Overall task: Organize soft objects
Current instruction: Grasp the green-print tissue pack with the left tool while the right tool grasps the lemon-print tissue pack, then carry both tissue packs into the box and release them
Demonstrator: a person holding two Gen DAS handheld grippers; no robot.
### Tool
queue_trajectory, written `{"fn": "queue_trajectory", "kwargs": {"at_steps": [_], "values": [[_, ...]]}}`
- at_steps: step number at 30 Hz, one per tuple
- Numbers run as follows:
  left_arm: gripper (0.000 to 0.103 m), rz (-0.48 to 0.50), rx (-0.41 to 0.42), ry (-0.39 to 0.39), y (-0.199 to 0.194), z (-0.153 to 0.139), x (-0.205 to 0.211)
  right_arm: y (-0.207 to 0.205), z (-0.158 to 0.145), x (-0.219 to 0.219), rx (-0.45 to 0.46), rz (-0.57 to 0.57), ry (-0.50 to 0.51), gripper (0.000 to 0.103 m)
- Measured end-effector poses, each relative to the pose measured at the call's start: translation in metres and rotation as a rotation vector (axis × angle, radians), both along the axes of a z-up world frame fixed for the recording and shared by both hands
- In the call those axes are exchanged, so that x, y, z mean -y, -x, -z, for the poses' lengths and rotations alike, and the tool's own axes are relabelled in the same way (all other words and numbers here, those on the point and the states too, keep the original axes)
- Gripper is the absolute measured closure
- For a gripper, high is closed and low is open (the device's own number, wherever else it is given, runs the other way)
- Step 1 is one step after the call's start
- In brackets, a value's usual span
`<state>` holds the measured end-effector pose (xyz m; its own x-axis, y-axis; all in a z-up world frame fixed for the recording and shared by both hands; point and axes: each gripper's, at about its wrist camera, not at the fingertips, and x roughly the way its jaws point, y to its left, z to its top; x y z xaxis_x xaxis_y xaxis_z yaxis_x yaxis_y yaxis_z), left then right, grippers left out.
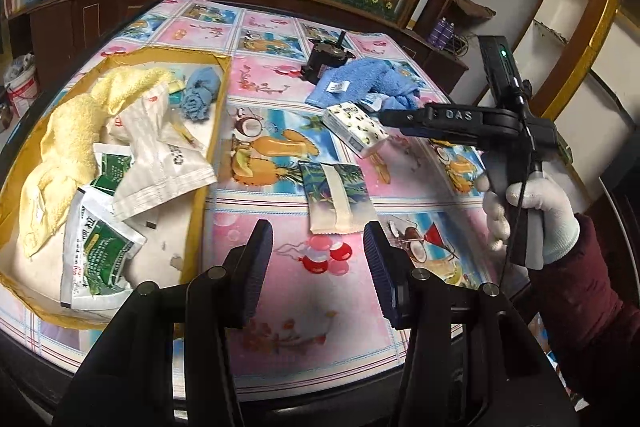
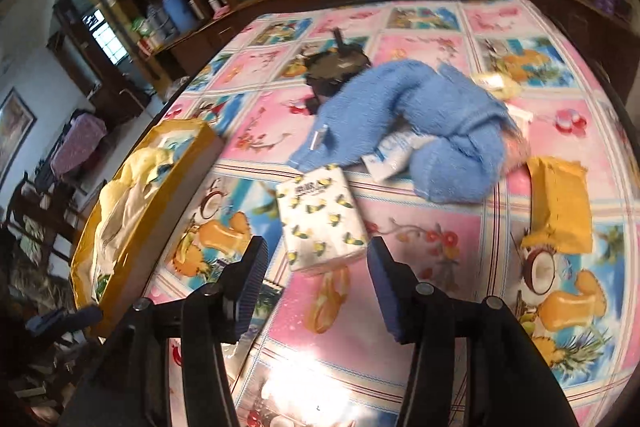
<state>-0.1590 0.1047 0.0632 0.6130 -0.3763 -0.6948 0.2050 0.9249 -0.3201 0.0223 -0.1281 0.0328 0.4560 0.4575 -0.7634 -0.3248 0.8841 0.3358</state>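
Both grippers, left [image 1: 318, 239] and right [image 2: 318, 259], are shown partly open and empty. Ahead of the right one, a lemon-printed white tissue pack [image 2: 320, 223] is seen flat on the tablecloth [image 2: 420, 235], beside a crumpled blue towel [image 2: 420, 115].

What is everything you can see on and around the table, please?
Box: one, tan, table's left side.
Yellow towel: one, in box.
Packets: several, white and green, in box.
Small blue cloth: one, in box.
Blue towel: one, far side of table.
Tissue pack: one, white with lemons, table centre.
Flat pouch: one, green and cream, near side.
Yellow packet: one, right side.
Left gripper: black, open.
Right gripper: black, open.
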Motion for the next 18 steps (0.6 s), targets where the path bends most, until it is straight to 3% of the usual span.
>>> {"fn": "queue_trajectory", "kwargs": {"at_steps": [8,11,12,16,18], "values": [[0.056,0.058,-0.053,-0.084,-0.015,0.012,0.044,-0.032,0.026,-0.047,0.013,-0.057,0.167,0.043],[0.056,0.058,-0.077,-0.119,-0.032,0.021,0.055,-0.032,0.028,-0.049,0.015,-0.063,0.172,0.044],[0.056,0.057,-0.083,-0.128,-0.038,0.024,0.058,-0.032,0.026,-0.047,0.006,-0.064,0.156,0.051],[0.056,0.033,-0.103,-0.17,-0.062,0.036,0.065,-0.021,0.025,-0.029,-0.013,-0.06,0.134,0.051],[0.047,0.021,-0.089,-0.201,-0.07,0.038,0.068,-0.014,0.025,-0.02,-0.008,-0.054,0.142,0.051]]}}
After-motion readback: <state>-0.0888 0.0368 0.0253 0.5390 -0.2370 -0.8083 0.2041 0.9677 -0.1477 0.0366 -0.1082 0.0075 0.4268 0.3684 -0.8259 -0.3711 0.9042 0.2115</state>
